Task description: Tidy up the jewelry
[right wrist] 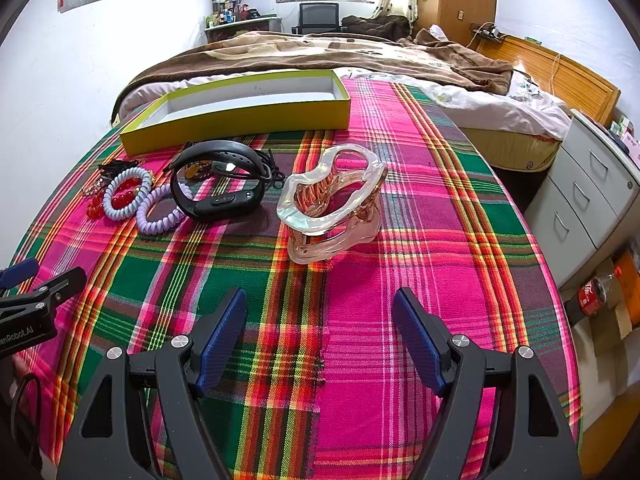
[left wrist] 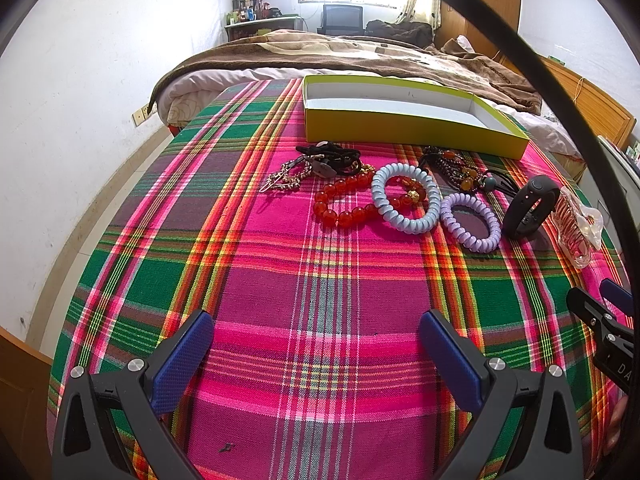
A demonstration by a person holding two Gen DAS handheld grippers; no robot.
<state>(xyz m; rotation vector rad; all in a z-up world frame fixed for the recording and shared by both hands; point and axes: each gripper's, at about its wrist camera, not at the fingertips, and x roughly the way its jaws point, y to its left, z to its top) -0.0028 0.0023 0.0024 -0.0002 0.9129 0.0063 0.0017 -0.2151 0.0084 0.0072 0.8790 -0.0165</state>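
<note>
Low over the plaid cloth [left wrist: 320,280], the left tool [left wrist: 316,356] hangs with its blue pads spread wide and nothing between them, and the right tool [right wrist: 320,336] does likewise, wide apart and empty, over the same cloth on the tabletop. Ahead of the left tool lies a row of jewelry: a red bead bracelet [left wrist: 344,200] overlapped by a pale blue coil band [left wrist: 404,200], with a lilac coil band [left wrist: 472,220] just beside it on the right. Left of the red beads sits a tangle of black hair ties [left wrist: 332,156] and a silvery chain [left wrist: 286,178]; behind the coils lies a dark beaded string [left wrist: 452,168] with amber beads. Further right, a black fitness band [left wrist: 528,208] stands on its edge, and a clear pinkish hair claw [left wrist: 578,228] rests beside it. From the right wrist view, that hair claw [right wrist: 332,200] lies straight ahead of the right tool, apart from the fitness band [right wrist: 218,196] to its left. Beyond all the pieces a shallow yellow-green box [left wrist: 400,128] sits open, its white inside bare. Behind the tabletop stands a bed [right wrist: 320,52] under a brown blanket.
</note>
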